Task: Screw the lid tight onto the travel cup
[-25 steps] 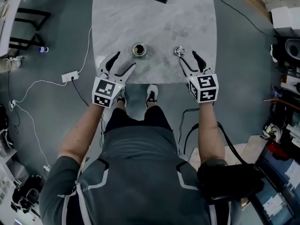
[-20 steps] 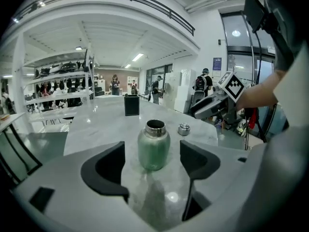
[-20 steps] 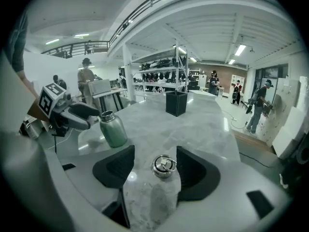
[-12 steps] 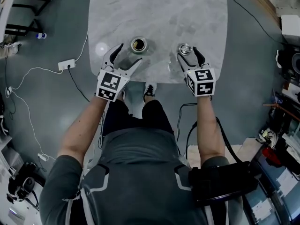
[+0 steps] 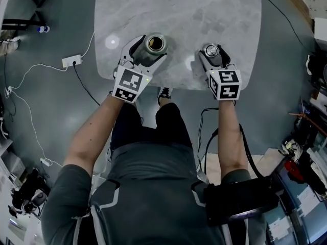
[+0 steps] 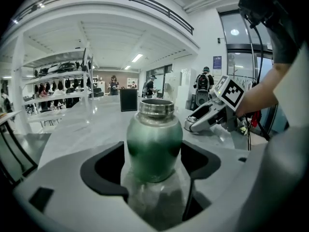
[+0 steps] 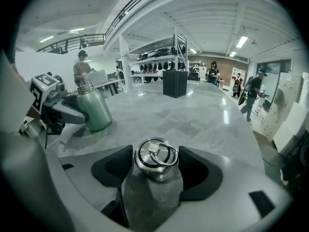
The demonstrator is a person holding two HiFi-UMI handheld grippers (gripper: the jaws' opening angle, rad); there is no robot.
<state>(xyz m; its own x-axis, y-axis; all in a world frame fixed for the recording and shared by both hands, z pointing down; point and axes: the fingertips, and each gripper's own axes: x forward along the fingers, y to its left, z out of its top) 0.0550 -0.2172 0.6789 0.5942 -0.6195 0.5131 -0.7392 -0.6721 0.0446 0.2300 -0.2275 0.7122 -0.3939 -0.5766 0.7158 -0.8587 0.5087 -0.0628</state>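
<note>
Left gripper (image 5: 149, 50): jaws apart, have just been opening. The green travel cup (image 6: 154, 141) stands upright between them with a pad close on either side; no squeeze that I can make out. Right gripper (image 5: 213, 59): jaws likewise apart and just been opening, straddling the steel lid (image 7: 155, 162), with a dark gap showing on both flanks. Neither gripper holds anything.

Location: the cup is on the grey marble-look table (image 5: 179, 9), left of centre. The lid is on the same top, well apart to the cup's right, sitting right way up with its carry ring (image 7: 163, 153) on top.

Progress: judged at the very start. The cup mouth is open with the steel neck bare, and the lid is not lifted. Left to do: close on both, carry the lid across, seat it square on the neck, and turn until tight while the left gripper braces the body.

Room and edges: both items sit near the table's near edge, just ahead of the person, so a nudge back toward the body could push either off. The top between cup and lid is bare, so the carry path looks free. Beyond them is open surface, with only a black box (image 7: 175, 83) far back. The smooth round cup body may spin in the pads if the grip is light.
</note>
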